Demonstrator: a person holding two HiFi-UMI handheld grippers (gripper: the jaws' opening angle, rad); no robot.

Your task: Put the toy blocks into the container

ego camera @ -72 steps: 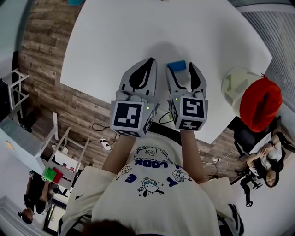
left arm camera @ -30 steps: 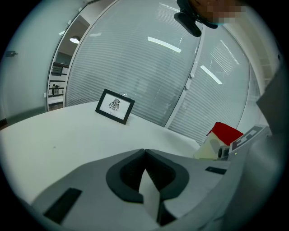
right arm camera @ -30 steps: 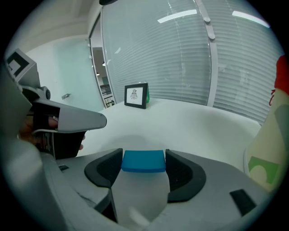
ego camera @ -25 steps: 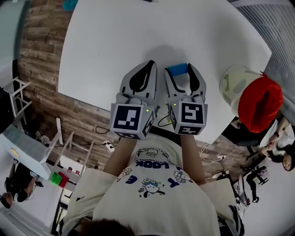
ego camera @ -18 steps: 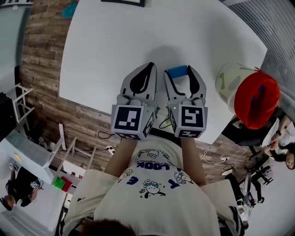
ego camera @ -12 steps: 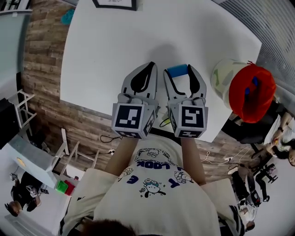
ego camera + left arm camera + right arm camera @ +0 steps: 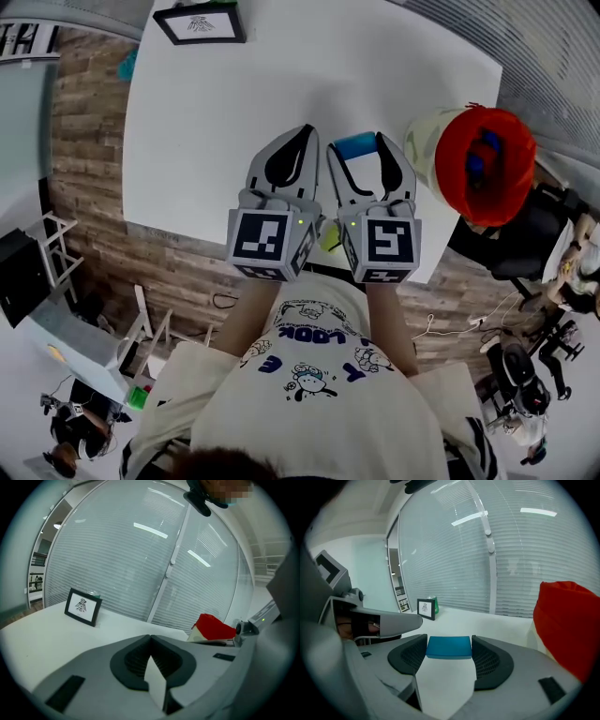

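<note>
Red container [image 7: 485, 164] at the right edge of the table [image 7: 234, 112], blue pieces visible inside. Right gripper [image 7: 360, 150] just left of the container, jaws pinching a blue block [image 7: 449, 648] at their tips. Left gripper [image 7: 302, 131] one place farther from the container, beside the right one, jaws pressed together, nothing between. Frame [image 7: 199, 23] well apart from the container, at the table's far left corner.

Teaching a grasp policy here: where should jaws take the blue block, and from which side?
Probably by its two flat end faces, coming from the person's side, as the right gripper holds the blue block now. Those faces are parallel and the block fits between the jaws.
</note>
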